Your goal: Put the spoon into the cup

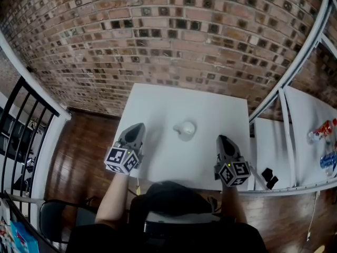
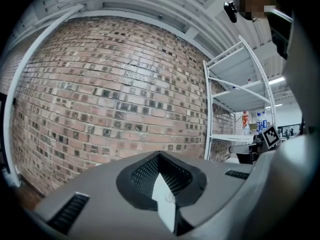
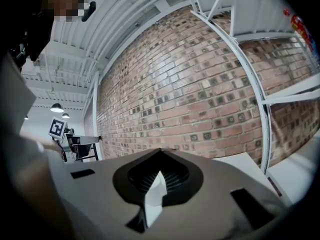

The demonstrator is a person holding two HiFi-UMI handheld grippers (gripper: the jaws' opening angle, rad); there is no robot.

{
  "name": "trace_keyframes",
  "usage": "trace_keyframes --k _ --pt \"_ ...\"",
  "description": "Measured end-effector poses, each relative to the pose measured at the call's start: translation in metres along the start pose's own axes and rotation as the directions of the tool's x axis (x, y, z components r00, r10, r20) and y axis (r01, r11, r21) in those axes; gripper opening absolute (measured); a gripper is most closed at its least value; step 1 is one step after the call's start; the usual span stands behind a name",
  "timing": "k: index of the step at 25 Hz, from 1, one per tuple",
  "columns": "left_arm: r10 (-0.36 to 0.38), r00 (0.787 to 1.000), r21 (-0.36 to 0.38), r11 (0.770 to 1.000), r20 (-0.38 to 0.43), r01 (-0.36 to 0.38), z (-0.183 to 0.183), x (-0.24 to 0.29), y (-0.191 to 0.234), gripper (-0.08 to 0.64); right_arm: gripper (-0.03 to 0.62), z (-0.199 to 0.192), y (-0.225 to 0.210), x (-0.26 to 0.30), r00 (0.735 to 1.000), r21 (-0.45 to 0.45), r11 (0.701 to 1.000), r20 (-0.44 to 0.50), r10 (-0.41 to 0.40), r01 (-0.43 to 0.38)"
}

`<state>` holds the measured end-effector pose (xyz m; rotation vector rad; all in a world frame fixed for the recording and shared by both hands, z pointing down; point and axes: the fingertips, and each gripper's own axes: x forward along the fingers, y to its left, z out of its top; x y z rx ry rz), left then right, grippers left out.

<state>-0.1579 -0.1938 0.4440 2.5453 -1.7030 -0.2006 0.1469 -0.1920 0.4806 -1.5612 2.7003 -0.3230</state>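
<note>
Head view: cup (image 1: pixel 185 129) sits mid-frame on the table (image 1: pixel 158 101), between your left gripper (image 1: pixel 138 127) and right gripper (image 1: pixel 221 139), both closed, empty; no spoon shows; likely light, stiff, slippery; pinch its handle.

This is probably a loft-style studio or lab: a bare brick wall (image 1: pixel 174 36), a plain white table (image 1: pixel 163 109), white metal shelving (image 2: pixel 206 114) with bottles (image 1: pixel 321 132), a dark wooden floor (image 1: pixel 79 146) and a ribbed white ceiling (image 3: pixel 125 19) with pendant lamps (image 3: pixel 56 107).

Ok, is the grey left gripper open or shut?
Shut: the grey left gripper has its jaws together at the tips, nothing between them.
</note>
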Motion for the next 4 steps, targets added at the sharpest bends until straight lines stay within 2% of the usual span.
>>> trace_keyframes --k 4 --pt "-0.010 1.000 0.005 1.000 -0.026 0.010 -0.0064 0.0006 -0.0021 0.002 0.002 -0.0047 0.0023 0.0015 1.000 0.005 1.000 -0.011 0.009 -0.009"
